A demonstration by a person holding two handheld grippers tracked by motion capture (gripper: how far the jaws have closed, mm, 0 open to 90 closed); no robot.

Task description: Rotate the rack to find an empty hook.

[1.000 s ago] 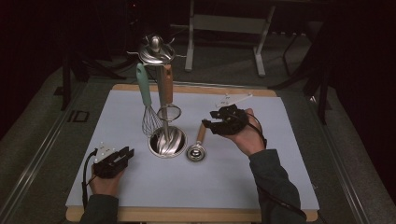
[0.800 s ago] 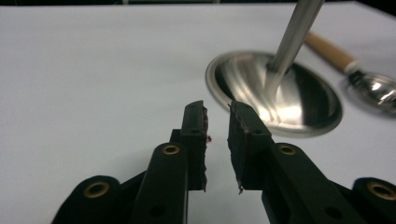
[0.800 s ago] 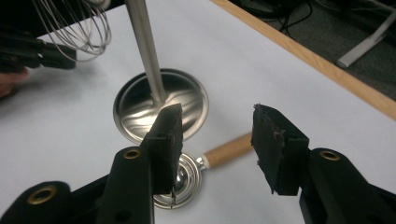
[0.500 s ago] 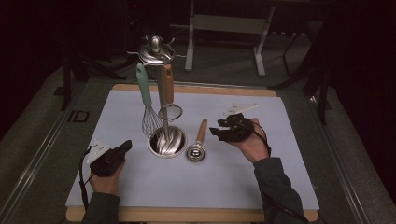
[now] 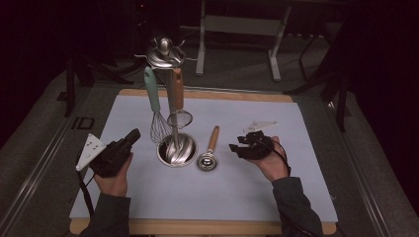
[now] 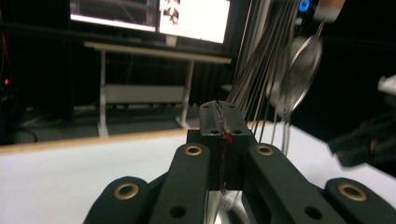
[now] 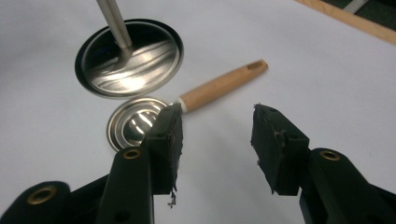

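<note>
On the frame left of the white mat (image 5: 276, 192), the letters "ID" can be read. The left gripper (image 5: 132, 138) is clenched on nothing, its jaws having just closed, and it sits higher than a second ago. Its own view shows lit screens behind the whisk (image 6: 261, 60). The right gripper (image 7: 215, 135), released, has sunk toward the wooden-handled measuring cup (image 7: 196, 107) lying beside the stand's base (image 5: 177, 149).

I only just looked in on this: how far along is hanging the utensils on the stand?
Done: a whisk and a small strainer hang from the stand. In hand: the right gripper, jaws open, hovers near the wooden-handled utensil lying on the table; the left gripper is shut and empty. Left: grasping that utensil and hanging it.
</note>
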